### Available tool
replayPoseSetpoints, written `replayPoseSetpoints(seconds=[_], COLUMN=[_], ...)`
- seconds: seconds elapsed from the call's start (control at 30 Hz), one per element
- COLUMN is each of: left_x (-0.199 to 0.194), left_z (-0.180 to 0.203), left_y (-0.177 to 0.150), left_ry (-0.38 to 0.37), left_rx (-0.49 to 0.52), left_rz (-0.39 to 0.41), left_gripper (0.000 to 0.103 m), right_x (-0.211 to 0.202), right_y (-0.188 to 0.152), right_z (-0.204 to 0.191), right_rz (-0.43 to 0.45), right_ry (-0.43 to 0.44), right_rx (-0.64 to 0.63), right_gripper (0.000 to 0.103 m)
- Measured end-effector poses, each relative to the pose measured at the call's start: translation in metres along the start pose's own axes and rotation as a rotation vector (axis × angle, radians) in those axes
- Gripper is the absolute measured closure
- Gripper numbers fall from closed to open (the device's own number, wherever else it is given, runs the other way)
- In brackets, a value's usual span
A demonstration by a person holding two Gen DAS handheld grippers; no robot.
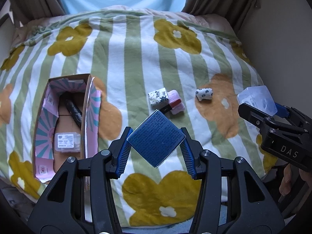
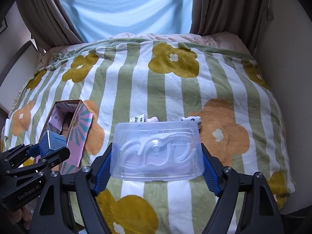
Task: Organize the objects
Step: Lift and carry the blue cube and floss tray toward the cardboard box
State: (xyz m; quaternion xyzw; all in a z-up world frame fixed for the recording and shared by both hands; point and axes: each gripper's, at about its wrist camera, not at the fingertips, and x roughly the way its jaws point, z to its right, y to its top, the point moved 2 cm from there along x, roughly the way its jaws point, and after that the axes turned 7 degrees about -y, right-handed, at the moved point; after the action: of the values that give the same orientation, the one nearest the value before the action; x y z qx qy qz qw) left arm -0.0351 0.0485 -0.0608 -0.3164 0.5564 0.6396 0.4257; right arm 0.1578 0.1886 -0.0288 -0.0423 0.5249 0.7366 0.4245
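The clear plastic case [image 2: 157, 152] is hiding most of the patterned packet [image 2: 137, 119] and spotted toy [image 2: 192, 120] lying behind it on the blanket [image 2: 136, 89].

2 tools [image 1: 156, 146], 1 carton [image 1: 66, 120], 6 items

blue box [image 1: 156, 138] tilted, clear case [image 2: 158, 150] level.

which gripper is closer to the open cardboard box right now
Left. The left gripper, holding the blue box, hangs just right of the cardboard box; the right gripper is far across the blanket.
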Motion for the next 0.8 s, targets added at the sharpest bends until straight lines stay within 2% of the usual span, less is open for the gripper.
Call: replayPoseSetpoints(seconds=[0.3, 0.4, 0.8], left_x=[-0.021, -0.031, -0.072], left_z=[-0.024, -0.040, -0.138], left_y=[-0.004, -0.008, -0.033], left_ry=[-0.002, 0.002, 0.065], left_rx=[-0.022, -0.046, -0.189], left_rz=[0.025, 0.036, 0.071], left_gripper=[0.058, 0.058, 0.058], right_x=[-0.013, -0.015, -0.028], right_y=[0.001, 0.003, 0.017], right_z=[-0.030, -0.050, -0.166], right_rz=[0.036, 0.064, 0.115], right_ry=[0.027, 0.067, 0.191], right_rx=[-0.032, -0.050, -0.189], right_gripper=[0.027, 0.027, 0.027])
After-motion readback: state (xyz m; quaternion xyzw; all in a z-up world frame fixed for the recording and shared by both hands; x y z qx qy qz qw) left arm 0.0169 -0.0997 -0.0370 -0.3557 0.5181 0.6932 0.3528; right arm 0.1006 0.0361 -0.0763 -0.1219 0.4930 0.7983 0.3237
